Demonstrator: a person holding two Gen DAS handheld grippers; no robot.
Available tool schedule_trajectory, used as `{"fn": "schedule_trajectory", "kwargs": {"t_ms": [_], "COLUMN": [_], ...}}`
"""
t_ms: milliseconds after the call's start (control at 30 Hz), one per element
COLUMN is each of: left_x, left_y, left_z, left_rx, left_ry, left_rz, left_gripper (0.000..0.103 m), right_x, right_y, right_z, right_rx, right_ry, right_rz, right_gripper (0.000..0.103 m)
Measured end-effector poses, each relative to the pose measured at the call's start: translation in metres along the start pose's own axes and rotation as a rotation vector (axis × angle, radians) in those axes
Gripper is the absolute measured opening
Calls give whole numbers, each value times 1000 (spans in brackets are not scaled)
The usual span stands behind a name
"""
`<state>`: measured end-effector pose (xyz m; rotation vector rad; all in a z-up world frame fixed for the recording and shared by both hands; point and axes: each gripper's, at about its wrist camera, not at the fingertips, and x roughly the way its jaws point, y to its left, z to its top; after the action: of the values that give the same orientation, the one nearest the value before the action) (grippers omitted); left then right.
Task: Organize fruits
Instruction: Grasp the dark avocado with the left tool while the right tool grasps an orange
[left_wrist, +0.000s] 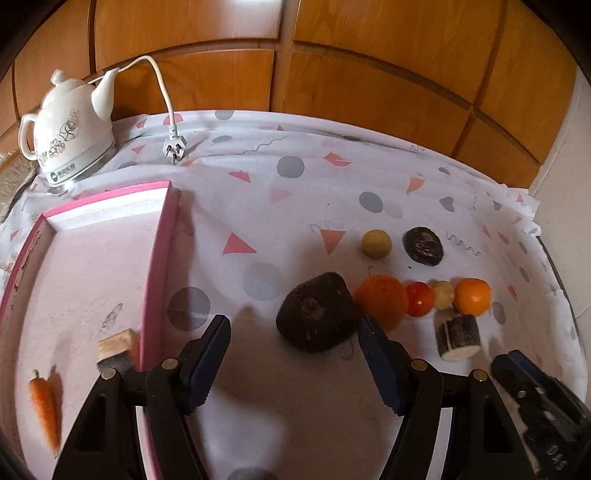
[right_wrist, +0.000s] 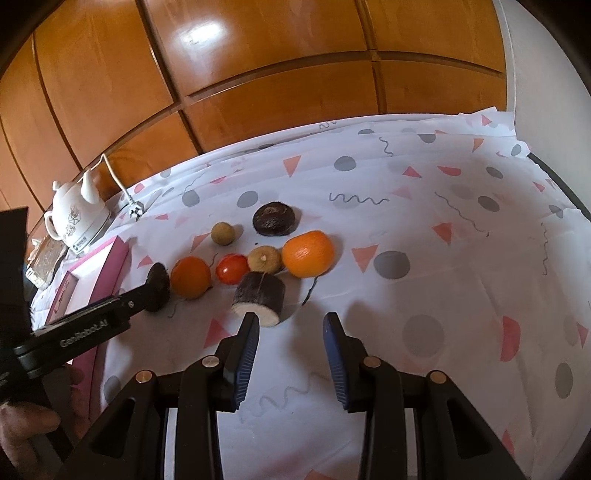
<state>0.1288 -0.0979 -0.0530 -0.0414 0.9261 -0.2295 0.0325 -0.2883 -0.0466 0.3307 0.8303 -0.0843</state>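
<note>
My left gripper (left_wrist: 293, 328) is open, its fingers on either side of a large dark fruit (left_wrist: 317, 312) on the cloth; the right finger nears it, touching unclear. Behind it lie an orange (left_wrist: 382, 299), a red tomato (left_wrist: 420, 298), a small tan fruit (left_wrist: 443, 293) and a second orange (left_wrist: 472, 295). A yellow ball fruit (left_wrist: 376, 243) and a dark round fruit (left_wrist: 423, 245) lie farther back. My right gripper (right_wrist: 291, 319) is open and empty, just in front of a dark cut piece with a pale face (right_wrist: 259, 298). The pink tray (left_wrist: 157, 258) holds a carrot (left_wrist: 46, 410) and a wood-coloured block (left_wrist: 117, 350).
A white kettle (left_wrist: 68, 127) with its cord and plug (left_wrist: 173, 147) stands at the back left. Wooden cabinet doors (left_wrist: 332, 55) rise behind the table. The patterned tablecloth (right_wrist: 461, 277) ends at the right edge. A hand holds the left gripper (right_wrist: 22, 417).
</note>
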Motion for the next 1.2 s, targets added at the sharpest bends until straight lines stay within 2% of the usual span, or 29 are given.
{"fn": "schedule_trajectory", "kwargs": {"t_ms": [267,500,767,867,933,1100,1167,1200], "left_x": [11,12,11,10,9,5,2,0], "left_y": [0,0,-4,-8,-9,-3,1,3], "left_z": [7,9,4,2,1,1,1,1], "left_rx": [-21,-2,47,67,75,53,36,29], "left_ry": [-21,-53,-66,-71,-75,-90,-104,-112], "left_rz": [-14,-14,-4,-19,-30,-59,-75,-86], "left_gripper": [82,82,63,53,49,52,65,65], "right_x": [5,23,47,53,56,56,56,56], "right_y": [-9,-8,-7,-10,-13,-16,-15,-15], "right_z": [19,39,47,47,46,44,43,43], "right_rx": [22,7,-3,-2,0,-11,-20,-18], "right_ry": [-19,-5,40,37,29,13,9,8], "right_rz": [-7,-16,-17,-39,-47,-39,-41,-39], "right_gripper": [36,36,39,42,42,42,42,42]}}
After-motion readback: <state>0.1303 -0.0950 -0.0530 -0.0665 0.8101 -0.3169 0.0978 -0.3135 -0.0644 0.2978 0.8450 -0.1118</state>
